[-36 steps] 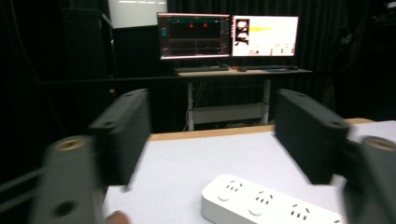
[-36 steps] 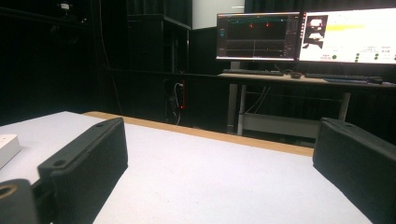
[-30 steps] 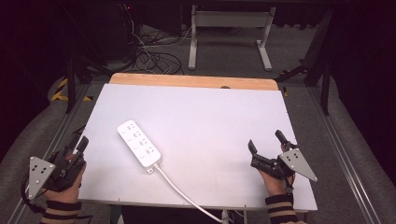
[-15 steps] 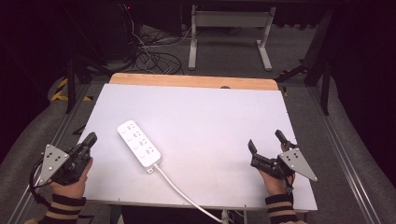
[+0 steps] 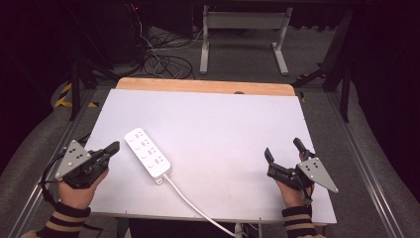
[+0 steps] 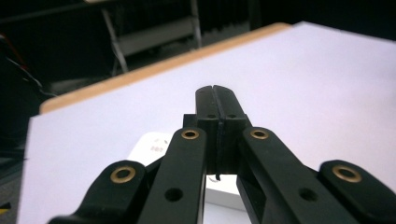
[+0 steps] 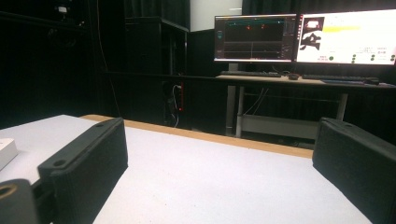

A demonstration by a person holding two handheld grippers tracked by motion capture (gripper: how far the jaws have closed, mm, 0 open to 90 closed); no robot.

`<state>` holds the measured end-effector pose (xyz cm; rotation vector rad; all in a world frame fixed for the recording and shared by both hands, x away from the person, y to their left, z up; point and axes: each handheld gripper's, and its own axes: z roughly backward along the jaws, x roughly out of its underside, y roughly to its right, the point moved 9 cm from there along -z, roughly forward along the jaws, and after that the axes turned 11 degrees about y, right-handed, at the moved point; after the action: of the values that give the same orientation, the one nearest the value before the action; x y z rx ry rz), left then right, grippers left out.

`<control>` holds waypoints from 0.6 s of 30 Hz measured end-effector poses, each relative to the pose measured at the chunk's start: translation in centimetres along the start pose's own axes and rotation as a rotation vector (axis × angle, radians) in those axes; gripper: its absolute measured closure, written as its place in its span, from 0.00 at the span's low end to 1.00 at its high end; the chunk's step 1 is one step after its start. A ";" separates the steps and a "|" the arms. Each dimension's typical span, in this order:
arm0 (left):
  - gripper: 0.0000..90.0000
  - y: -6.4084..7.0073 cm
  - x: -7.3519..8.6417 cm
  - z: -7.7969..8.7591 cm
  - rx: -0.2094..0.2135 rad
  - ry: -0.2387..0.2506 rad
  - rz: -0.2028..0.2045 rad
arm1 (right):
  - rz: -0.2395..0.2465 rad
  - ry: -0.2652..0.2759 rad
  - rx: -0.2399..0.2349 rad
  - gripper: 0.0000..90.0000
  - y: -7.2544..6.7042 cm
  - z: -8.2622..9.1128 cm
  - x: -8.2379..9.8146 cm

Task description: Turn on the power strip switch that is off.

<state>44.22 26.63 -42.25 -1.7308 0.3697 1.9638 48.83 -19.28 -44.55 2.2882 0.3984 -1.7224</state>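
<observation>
A white power strip [image 5: 147, 155] lies diagonally on the white table [image 5: 218, 129], left of centre, and its white cable [image 5: 198, 210] runs off the front edge. My left gripper [image 5: 114, 147] hovers at the table's left edge, shut with nothing in it, its tips pointing at the strip. In the left gripper view the jaws [image 6: 216, 100] meet, and the power strip [image 6: 156, 145] peeks out behind them. My right gripper [image 5: 283, 148] rests near the front right corner, open and empty. In the right gripper view its fingers [image 7: 88, 163] stand wide apart, with the power strip's end [image 7: 5, 151] at far left.
A wooden strip [image 5: 205, 87] edges the table's far side. Behind it stand a metal desk frame [image 5: 242, 39] and tangled cables [image 5: 158, 57] on the floor. The right gripper view shows lit monitors [image 7: 299, 37] on a desk beyond the table.
My left gripper has swung in from outside the left edge toward the power strip, now lying flatter and pointing right. The right gripper has held still.
</observation>
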 end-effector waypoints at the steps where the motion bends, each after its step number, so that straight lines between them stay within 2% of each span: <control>1: 1.00 0.0 0.0 0.0 0.000 0.000 0.000 | -0.002 -0.003 0.004 0.04 0.0 0.0 0.0; 2: 1.00 0.7 0.3 -0.7 0.031 -0.052 -0.015 | -0.003 -0.004 0.004 0.04 0.1 0.0 0.0; 3: 1.00 0.7 0.3 -0.7 0.031 -0.052 -0.015 | -0.003 -0.004 0.004 0.04 0.1 0.0 0.0; 4: 1.00 1.2 0.5 -1.3 0.051 -0.089 -0.023 | -0.004 -0.004 0.003 0.04 0.1 0.0 0.0; 5: 1.00 1.2 0.5 -1.3 0.051 -0.089 -0.023 | -0.004 -0.004 0.003 0.04 0.1 0.0 0.0; 8: 1.00 2.1 0.9 -2.5 0.078 -0.150 -0.043 | -0.001 -0.003 -0.002 0.04 0.0 0.0 0.1; 9: 1.00 2.1 0.9 -2.5 0.078 -0.150 -0.043 | -0.001 -0.003 -0.002 0.04 0.0 0.0 0.1; 10: 1.00 2.6 1.3 -3.2 0.093 -0.189 -0.044 | -0.002 -0.004 -0.002 0.04 0.0 0.0 0.1; 15: 1.00 3.7 3.2 -4.6 0.124 -0.321 -0.074 | -0.001 -0.007 -0.005 0.04 -0.1 -0.1 0.1; 16: 1.00 3.9 3.6 -5.0 0.130 -0.338 -0.060 | -0.001 -0.010 -0.005 0.04 -0.1 -0.1 0.2; 18: 1.00 4.0 4.5 -5.4 0.135 -0.381 -0.062 | -0.003 -0.012 -0.001 0.04 0.0 -0.1 0.3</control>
<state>46.42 21.37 -47.99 -1.2356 0.3008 2.1121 48.99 -19.22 -44.77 2.2760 0.4012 -1.7367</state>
